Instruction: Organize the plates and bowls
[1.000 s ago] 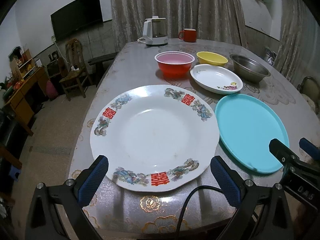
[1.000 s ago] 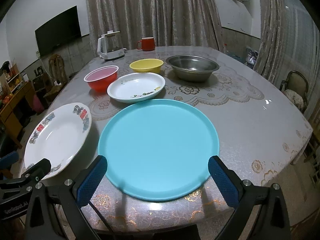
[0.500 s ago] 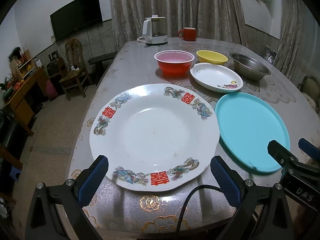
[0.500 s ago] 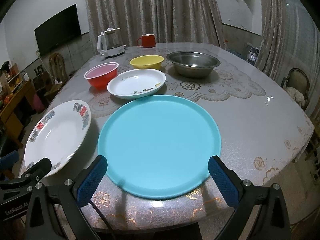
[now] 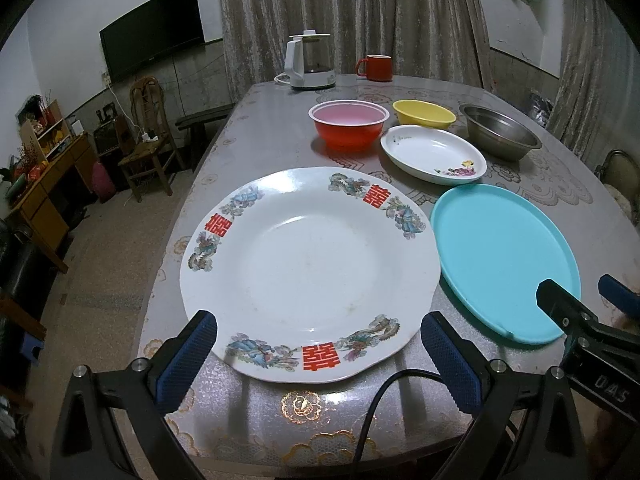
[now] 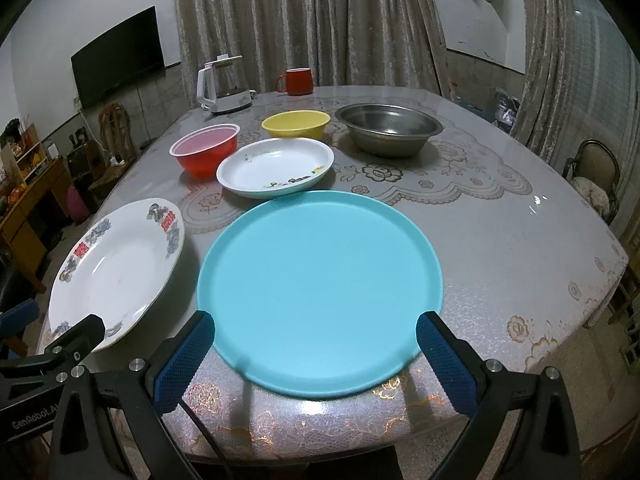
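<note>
A large white plate with red and blue rim patterns (image 5: 308, 268) (image 6: 116, 268) lies at the table's near left. My left gripper (image 5: 320, 356) stands open just short of its near rim, holding nothing. Beside it lies a flat turquoise plate (image 6: 320, 296) (image 5: 504, 256); my right gripper (image 6: 316, 356) is open at its near edge, empty. Farther back sit a white oval dish (image 6: 276, 166) (image 5: 434, 152), a red bowl (image 6: 206, 150) (image 5: 348, 122), a yellow bowl (image 6: 296, 123) (image 5: 424, 112) and a steel bowl (image 6: 388, 128) (image 5: 500, 130).
A white kettle (image 6: 224, 84) (image 5: 310, 62) and a red mug (image 6: 298, 80) (image 5: 378, 67) stand at the table's far end. The table (image 6: 500, 240) has a lace-pattern cover. Chairs (image 5: 150, 136) and a cabinet stand on the floor to the left; another chair (image 6: 596, 180) is at the right.
Both grippers have drawn back slightly and risen, so the plates sit a little farther from the fingertips. No dish has moved.
</note>
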